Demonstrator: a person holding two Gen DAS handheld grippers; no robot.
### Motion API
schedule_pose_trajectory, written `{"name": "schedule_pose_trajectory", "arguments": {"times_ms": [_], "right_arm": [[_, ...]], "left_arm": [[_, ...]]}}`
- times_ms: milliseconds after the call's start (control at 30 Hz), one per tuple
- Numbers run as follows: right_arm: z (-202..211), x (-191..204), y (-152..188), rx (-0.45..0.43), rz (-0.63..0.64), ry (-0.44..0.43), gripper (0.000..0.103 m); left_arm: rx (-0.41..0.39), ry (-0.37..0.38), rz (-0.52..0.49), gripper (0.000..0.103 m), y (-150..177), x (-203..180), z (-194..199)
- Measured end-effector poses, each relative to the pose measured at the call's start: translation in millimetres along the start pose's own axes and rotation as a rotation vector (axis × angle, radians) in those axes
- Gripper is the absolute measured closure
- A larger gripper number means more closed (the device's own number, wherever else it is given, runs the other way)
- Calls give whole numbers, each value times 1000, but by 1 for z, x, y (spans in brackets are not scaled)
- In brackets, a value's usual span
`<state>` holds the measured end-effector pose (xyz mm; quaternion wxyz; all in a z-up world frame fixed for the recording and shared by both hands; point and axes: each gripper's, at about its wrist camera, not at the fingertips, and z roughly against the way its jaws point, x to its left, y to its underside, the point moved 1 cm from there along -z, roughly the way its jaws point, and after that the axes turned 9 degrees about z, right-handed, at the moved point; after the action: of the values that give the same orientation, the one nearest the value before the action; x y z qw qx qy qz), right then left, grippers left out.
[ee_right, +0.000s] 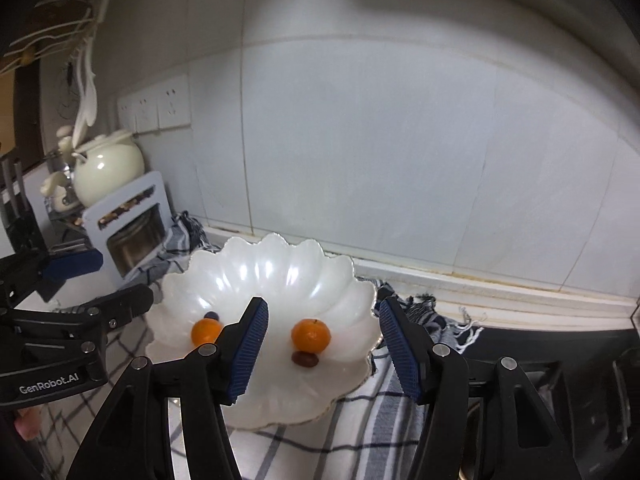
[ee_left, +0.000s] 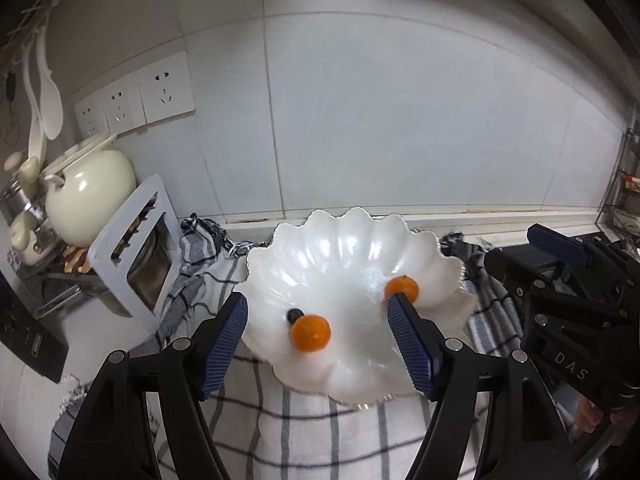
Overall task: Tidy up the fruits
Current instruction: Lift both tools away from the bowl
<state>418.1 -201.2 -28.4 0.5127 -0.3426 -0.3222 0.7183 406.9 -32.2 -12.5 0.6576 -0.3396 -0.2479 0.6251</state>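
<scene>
A white scalloped dish (ee_left: 340, 248) (ee_right: 280, 268) stands on a checked cloth (ee_left: 300, 432) (ee_right: 352, 432). In it lie two small oranges, one on the left (ee_left: 310, 332) (ee_right: 205, 331) beside a dark blueberry (ee_left: 295, 315) (ee_right: 211, 315), one on the right (ee_left: 401, 288) (ee_right: 311, 334) with a brown date (ee_right: 305, 359) in front of it. My left gripper (ee_left: 320, 344) is open above the dish, empty. My right gripper (ee_right: 324, 348) is open, empty, over the right orange; it also shows in the left wrist view (ee_left: 560, 280).
A cream ceramic pot (ee_left: 90, 192) (ee_right: 108, 168) and a white rack with a steel container (ee_left: 136, 256) (ee_right: 128, 224) stand at the left. Wall sockets (ee_left: 136, 96) sit on the tiled wall. A dark stove edge (ee_right: 540, 344) lies at right.
</scene>
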Motion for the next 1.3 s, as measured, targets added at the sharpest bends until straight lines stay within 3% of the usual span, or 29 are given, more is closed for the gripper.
{"name": "schedule_pose_trajectory", "arguments": {"times_ms": [633,1300], "right_arm": [[99,27,28,-111,-8,31,44],[148,63,67,-96,28,13,44]], "left_arm": [[-114,45,-47,31,51,4,99],[-80,95,-115,31,104,14,136]]}}
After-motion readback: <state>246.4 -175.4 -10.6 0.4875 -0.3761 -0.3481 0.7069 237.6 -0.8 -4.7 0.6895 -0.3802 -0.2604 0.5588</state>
